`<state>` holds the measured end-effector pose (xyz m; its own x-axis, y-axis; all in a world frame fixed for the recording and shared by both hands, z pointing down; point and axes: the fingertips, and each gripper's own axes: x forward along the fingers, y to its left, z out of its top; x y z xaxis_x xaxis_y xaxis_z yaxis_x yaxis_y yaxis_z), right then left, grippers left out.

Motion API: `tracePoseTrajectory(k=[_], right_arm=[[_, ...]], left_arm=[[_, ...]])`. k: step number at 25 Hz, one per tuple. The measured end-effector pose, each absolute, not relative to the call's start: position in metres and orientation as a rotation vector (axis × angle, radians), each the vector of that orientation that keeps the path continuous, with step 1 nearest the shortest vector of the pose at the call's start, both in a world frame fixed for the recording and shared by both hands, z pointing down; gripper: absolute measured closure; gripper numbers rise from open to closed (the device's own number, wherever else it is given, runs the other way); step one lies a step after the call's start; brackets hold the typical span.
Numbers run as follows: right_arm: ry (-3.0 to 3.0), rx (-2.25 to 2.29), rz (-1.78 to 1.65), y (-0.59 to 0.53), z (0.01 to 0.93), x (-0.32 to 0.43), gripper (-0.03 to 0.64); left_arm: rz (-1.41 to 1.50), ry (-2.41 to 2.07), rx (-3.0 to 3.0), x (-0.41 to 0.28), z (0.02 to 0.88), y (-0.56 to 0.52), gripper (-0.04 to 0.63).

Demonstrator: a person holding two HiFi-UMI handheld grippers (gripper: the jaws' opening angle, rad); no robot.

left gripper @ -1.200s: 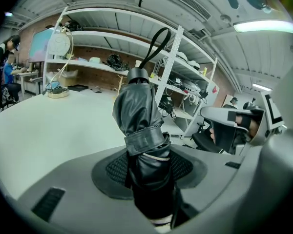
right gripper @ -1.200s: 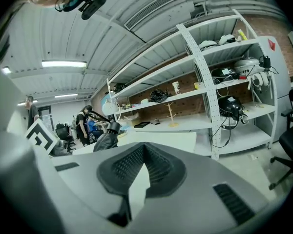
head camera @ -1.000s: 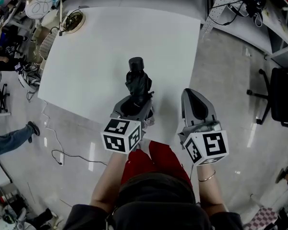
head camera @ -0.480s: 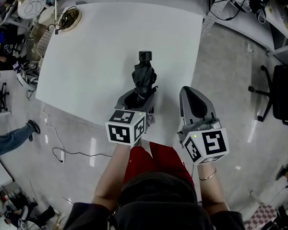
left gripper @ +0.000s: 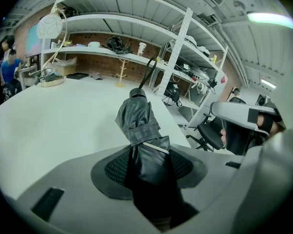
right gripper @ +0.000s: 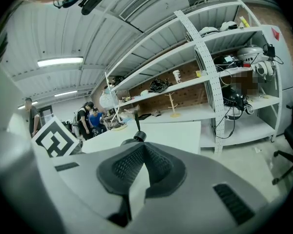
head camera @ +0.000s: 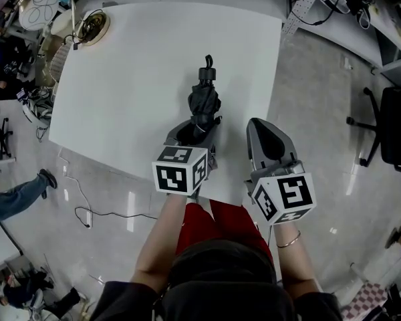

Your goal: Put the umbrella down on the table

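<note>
A folded black umbrella [head camera: 204,102] sticks out over the white table [head camera: 134,59], its strap end pointing away from me. My left gripper [head camera: 195,134] is shut on its near end. In the left gripper view the umbrella [left gripper: 136,121] runs between the dark pads [left gripper: 112,167] and rises over the table [left gripper: 49,121]. My right gripper [head camera: 266,131] is shut with nothing in it, just right of the left one at the table's near edge. In the right gripper view its jaws [right gripper: 144,147] meet, and the umbrella's tip [right gripper: 138,136] shows beyond them.
A round tray with cables [head camera: 93,27] sits at the table's far left corner. A black office chair [head camera: 394,129] stands on the floor to the right. Shelving [right gripper: 210,82] lines the far wall. People stand at the left [right gripper: 90,118]. A cable [head camera: 87,212] lies on the floor.
The left gripper has moved a little right and down, and the umbrella has tipped forward, lower over the table. The right gripper has sunk slightly and stays shut.
</note>
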<state>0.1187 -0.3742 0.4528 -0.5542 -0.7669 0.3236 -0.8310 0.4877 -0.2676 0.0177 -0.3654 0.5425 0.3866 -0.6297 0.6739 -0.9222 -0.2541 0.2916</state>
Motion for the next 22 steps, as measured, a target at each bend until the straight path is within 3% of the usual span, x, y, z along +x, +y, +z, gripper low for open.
tracePoseTrajectory(k=[22], right_arm=[[-2.528, 1.387, 0.608, -0.374, 0.460, 0.119, 0.601]], left_arm=[[0.651, -1.353, 1.930, 0.021, 0.558, -0.378, 0.379]])
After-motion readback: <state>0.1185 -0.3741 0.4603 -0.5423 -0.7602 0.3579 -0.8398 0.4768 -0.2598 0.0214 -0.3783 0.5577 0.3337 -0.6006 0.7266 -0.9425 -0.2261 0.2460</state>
